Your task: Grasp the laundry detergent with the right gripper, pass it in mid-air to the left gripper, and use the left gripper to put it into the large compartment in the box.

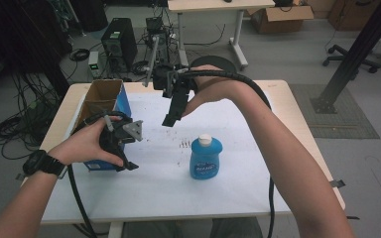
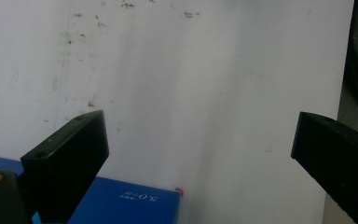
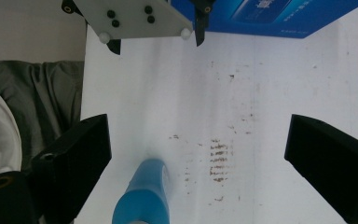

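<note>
The right claw [image 1: 171,119] hangs in the upper middle of the high view, tilted down toward the bench [image 1: 158,193], its jaws spread wide with nothing between them and touching nothing. In the right gripper view the jaws stand far apart at the lower corners, and the blue dish soap bottle [image 3: 142,196] rises from the bottom edge between them, nearer the left jaw and clear of both.

The left claw [image 1: 128,166] sits at the left of the high view, also spread wide and holding nothing, just above the near end of the blue carton [image 1: 121,96].

The bottle stands upright at the centre of the bench's white sheet, below the right claw, its long axis vertical and its white cap [image 1: 205,139] pointing up. The carton lies at the left edge, open top showing brown cardboard.
</note>
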Tool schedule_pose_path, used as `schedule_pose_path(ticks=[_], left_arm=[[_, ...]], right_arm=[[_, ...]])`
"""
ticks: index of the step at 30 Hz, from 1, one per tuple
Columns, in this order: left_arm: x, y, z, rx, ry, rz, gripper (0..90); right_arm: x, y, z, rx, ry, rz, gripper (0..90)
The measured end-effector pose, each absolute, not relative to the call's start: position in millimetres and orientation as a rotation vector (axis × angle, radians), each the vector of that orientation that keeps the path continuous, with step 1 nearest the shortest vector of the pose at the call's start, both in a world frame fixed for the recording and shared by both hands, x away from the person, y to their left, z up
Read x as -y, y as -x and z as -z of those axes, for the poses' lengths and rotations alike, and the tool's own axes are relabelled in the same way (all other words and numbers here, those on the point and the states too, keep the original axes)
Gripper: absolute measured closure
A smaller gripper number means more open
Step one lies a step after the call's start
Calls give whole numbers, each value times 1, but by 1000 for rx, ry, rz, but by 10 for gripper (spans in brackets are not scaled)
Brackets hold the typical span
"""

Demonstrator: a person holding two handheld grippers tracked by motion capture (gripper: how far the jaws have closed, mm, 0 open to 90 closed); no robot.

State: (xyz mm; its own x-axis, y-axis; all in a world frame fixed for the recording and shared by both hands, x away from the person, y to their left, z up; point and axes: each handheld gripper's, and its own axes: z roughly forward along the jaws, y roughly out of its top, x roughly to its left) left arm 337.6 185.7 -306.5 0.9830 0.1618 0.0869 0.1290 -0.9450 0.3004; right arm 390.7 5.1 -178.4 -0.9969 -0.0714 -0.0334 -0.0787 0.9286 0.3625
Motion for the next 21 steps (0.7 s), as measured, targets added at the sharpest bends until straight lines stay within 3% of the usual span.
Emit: schedule_pose_path(ticks=[21], left_arm=[[-186,-336,304,-251,-2807,-175,42]], right_arm=[[29,-389,164,-2981,130,-826,28]])
